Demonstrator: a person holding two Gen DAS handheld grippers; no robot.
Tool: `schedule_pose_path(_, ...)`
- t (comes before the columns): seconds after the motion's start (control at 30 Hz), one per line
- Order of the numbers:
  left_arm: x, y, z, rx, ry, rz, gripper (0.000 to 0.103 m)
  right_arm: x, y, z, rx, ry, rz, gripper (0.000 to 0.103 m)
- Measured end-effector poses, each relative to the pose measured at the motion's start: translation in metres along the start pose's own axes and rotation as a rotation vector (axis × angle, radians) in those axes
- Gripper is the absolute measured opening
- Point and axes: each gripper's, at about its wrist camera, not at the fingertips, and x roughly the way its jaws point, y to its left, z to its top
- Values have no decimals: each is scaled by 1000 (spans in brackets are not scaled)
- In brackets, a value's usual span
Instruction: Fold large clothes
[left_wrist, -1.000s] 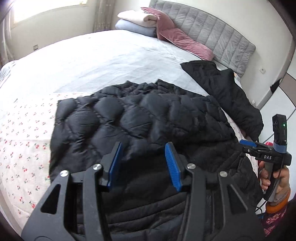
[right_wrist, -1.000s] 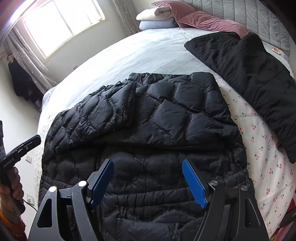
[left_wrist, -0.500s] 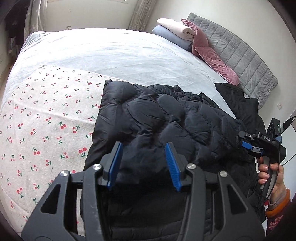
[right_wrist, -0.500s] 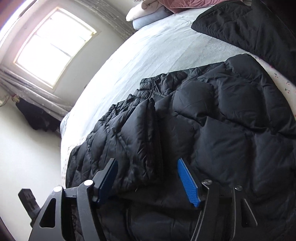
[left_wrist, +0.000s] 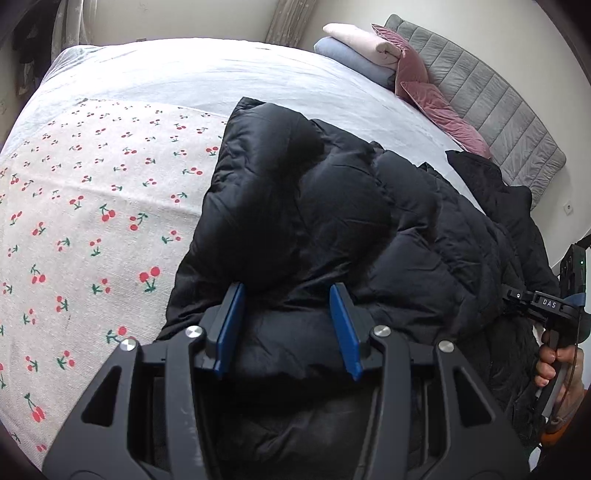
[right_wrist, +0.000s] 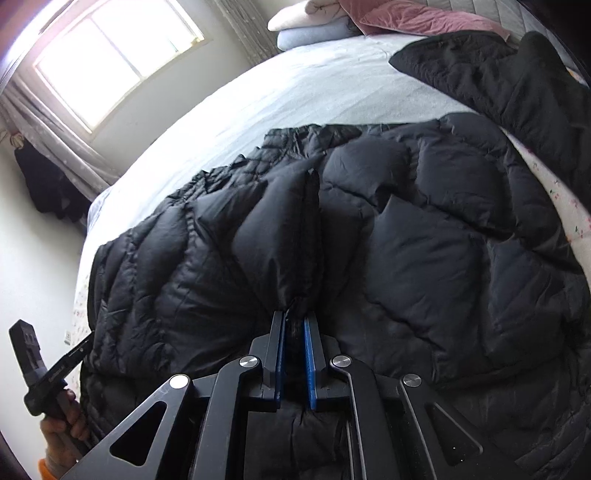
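Black puffer jacket (right_wrist: 424, 236): right gripper (right_wrist: 294, 325) jaws pinch its fold; left gripper (left_wrist: 286, 295) jaws straddle it, half-spread.

Both wrist cameras are looking steeply down, close over the black puffer jacket (left_wrist: 332, 221) (right_wrist: 406, 240): the left one facing its sheet-side edge, the right one its middle. Both are sharing the jacket and the pillows (left_wrist: 369, 48) (right_wrist: 314, 26) beyond it.

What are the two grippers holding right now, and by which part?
The right gripper pinches a raised fold of the black quilted puffer jacket. The left gripper straddles the jacket's near edge, jaws apart, holding nothing.
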Motion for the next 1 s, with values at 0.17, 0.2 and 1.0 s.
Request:
schedule_pose_path(0.17, -30, -13, 2, 28, 37, 69, 75, -37, -12, -2, 21, 15, 52, 29)
schedule_pose_path(0.2, -42, -16, 2, 38, 30, 78, 76, -53, -14, -4, 10, 11, 49, 41)
schedule_pose_path(1.0, -209, 17, -164, 53, 201, -75, 99, -257, -135, -190, -156, 50, -13, 83)
